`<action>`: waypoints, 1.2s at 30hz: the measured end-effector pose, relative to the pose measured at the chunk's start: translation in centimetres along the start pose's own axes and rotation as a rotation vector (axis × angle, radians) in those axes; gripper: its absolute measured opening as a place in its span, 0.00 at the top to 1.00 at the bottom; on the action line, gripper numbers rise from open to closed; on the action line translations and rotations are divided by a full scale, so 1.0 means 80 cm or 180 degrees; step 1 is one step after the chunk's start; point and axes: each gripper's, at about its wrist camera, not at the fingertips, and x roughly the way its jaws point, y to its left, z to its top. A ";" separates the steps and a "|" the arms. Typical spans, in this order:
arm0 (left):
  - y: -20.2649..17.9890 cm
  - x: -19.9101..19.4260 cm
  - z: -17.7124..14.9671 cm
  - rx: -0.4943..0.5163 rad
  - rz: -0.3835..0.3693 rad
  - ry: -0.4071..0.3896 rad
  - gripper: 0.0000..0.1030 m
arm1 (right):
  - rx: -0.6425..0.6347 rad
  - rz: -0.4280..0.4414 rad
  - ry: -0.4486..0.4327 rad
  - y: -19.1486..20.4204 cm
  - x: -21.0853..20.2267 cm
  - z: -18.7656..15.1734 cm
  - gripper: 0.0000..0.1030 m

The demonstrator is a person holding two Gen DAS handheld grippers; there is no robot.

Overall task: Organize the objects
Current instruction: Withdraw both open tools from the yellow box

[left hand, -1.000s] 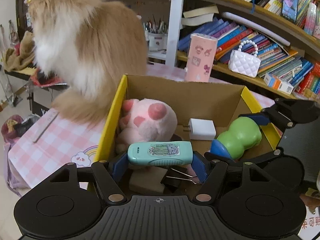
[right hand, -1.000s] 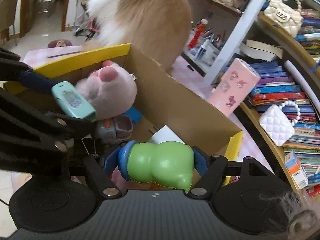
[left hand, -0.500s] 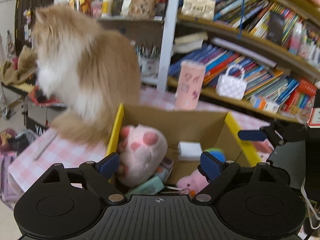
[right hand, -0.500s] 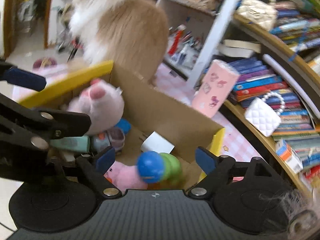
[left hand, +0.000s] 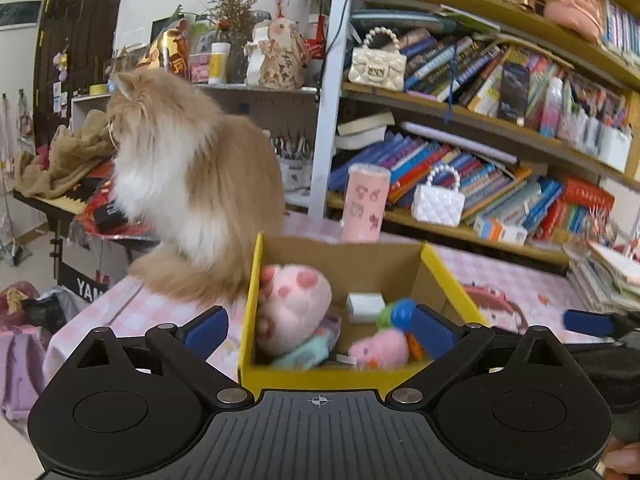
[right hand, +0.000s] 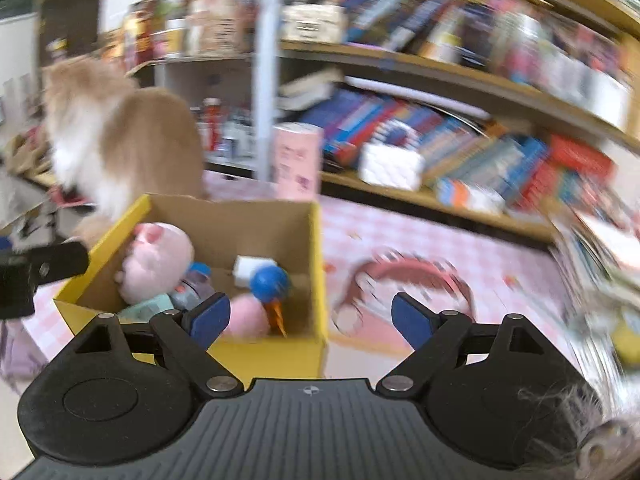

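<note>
A yellow-rimmed cardboard box [left hand: 250, 312] [right hand: 320, 264] stands on the pink checked table. In it lie a pink paw plush [left hand: 294, 304] [right hand: 156, 260], a teal device [left hand: 306, 354] [right hand: 146, 308], a white charger [left hand: 366, 306] [right hand: 250, 268], a green and blue toy [left hand: 396, 314] [right hand: 268, 280] and a small pink plush [left hand: 380, 350] [right hand: 248, 320]. My left gripper [left hand: 320, 328] is open and empty above the box's near edge. My right gripper [right hand: 310, 318] is open and empty, held back to the right of the box.
A fluffy cream cat [left hand: 188, 184] [right hand: 116, 144] sits on the table against the box's far left corner. A pink cylinder [left hand: 366, 202] [right hand: 298, 160] stands behind the box. Bookshelves [left hand: 480, 128] fill the back. A pink headband [right hand: 408, 280] lies right of the box.
Both grippers let go: the teal device and the green toy now lie in the box. Both grippers opened and pulled back and up; the right one swung right.
</note>
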 end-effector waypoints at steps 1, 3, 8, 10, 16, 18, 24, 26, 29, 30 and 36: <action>-0.001 -0.004 -0.007 0.0033 0.0001 0.0030 0.03 | 0.0071 -0.0076 0.0006 -0.001 -0.009 -0.010 0.14; -0.005 -0.012 -0.020 0.0100 0.0019 0.0064 0.03 | 0.0155 -0.0212 0.0004 0.001 -0.027 -0.030 0.13; -0.009 -0.035 -0.050 0.0146 0.0054 0.0104 0.03 | 0.0402 -0.0499 0.0080 0.005 -0.063 -0.077 0.13; -0.013 -0.044 -0.059 0.0186 0.0027 0.0118 0.03 | 0.0490 -0.0595 0.0115 0.004 -0.075 -0.092 0.13; -0.032 -0.061 -0.083 0.0355 -0.0176 0.0258 0.03 | 0.0666 -0.0891 0.0172 -0.010 -0.111 -0.124 0.11; -0.039 -0.065 -0.088 0.0397 -0.0206 0.0295 0.03 | 0.0685 -0.0952 0.0174 -0.012 -0.123 -0.131 0.10; -0.057 -0.071 -0.096 0.0511 -0.0270 0.0375 0.03 | 0.0690 -0.1087 0.0188 -0.018 -0.145 -0.144 0.08; -0.064 -0.073 -0.101 0.0556 -0.0315 0.0404 0.03 | 0.0703 -0.1122 0.0222 -0.021 -0.148 -0.148 0.08; -0.074 -0.075 -0.107 0.0623 -0.0365 0.0445 0.03 | 0.0728 -0.1164 0.0262 -0.026 -0.151 -0.154 0.08; -0.078 -0.076 -0.108 0.0644 -0.0379 0.0449 0.03 | 0.0741 -0.1177 0.0269 -0.028 -0.152 -0.156 0.08; -0.089 -0.077 -0.109 0.0754 -0.0314 0.0418 0.03 | 0.0798 -0.1202 0.0274 -0.034 -0.152 -0.159 0.07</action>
